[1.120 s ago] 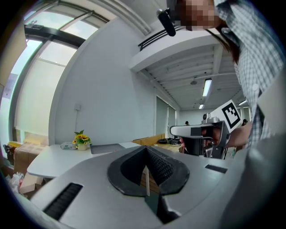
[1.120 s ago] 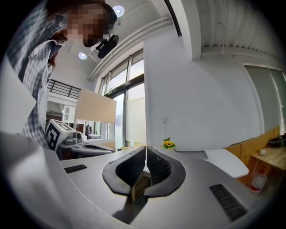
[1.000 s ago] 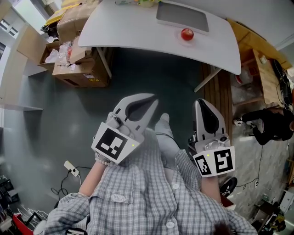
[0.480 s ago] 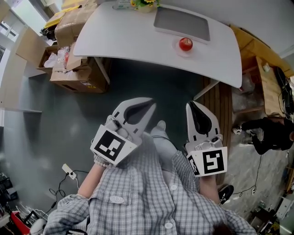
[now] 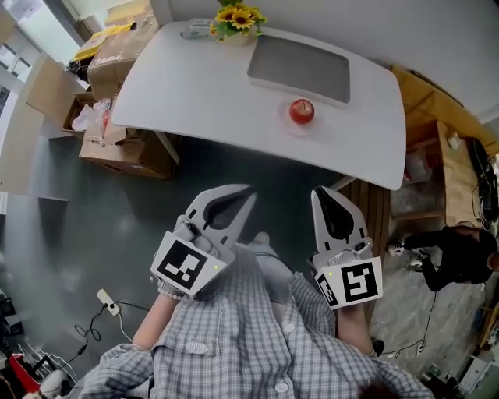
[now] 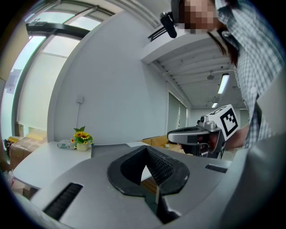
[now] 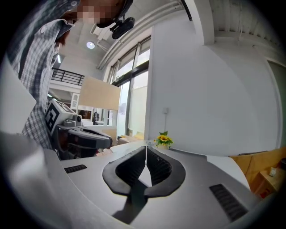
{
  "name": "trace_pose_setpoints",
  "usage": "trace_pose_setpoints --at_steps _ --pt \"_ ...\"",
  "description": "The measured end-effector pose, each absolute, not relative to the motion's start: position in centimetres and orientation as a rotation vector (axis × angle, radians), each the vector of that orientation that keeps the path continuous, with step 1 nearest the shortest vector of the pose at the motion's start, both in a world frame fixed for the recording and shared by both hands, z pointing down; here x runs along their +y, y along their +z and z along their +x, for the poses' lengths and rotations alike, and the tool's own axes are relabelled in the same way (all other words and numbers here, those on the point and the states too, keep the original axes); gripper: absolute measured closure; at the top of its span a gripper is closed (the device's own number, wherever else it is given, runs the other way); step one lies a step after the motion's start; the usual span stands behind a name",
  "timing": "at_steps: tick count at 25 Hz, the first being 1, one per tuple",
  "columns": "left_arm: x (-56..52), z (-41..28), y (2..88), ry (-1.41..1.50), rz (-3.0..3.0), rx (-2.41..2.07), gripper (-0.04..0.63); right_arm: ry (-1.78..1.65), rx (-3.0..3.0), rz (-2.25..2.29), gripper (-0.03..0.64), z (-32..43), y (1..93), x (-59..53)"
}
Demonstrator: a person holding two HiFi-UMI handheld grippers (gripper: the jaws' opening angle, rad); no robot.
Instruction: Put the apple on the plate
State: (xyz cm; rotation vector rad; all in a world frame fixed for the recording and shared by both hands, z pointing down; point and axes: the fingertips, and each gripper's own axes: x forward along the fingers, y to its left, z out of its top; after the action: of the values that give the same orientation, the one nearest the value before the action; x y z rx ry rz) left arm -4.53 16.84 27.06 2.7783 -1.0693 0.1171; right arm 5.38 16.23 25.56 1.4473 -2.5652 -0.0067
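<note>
Currently both of your grippers are held out in front of your checked shirt (image 5: 234,335), above the dark floor (image 5: 117,226) and well short of the worktop (image 5: 195,86). Your left gripper (image 5: 249,190) has its jaws pressed together with nothing between them. Your right gripper (image 5: 320,192) is likewise closed and empty. The two sit side by side, apart from each other, both pointing toward the worktop.

The apple (image 5: 302,111) rests on a small pale plate (image 5: 300,131) close to the worktop's near edge, just beside a grey rectangular mat (image 5: 299,68). A pot of sunflowers (image 5: 234,19) stands at the far edge. Cardboard boxes (image 5: 117,132) sit on the floor left of the worktop, and a person in dark clothes (image 5: 448,253) is at the far right.
</note>
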Motion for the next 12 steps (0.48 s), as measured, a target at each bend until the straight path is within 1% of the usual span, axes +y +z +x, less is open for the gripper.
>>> trace_pose_setpoints --at_steps 6,12 --pt "13.7 -2.2 26.7 0.111 2.74 -1.109 0.594 0.007 -2.582 1.411 0.594 7.6 25.7 12.9" --pt "13.1 -2.3 27.3 0.148 2.724 -1.112 0.594 0.037 -2.586 1.414 0.594 7.8 26.5 11.7"
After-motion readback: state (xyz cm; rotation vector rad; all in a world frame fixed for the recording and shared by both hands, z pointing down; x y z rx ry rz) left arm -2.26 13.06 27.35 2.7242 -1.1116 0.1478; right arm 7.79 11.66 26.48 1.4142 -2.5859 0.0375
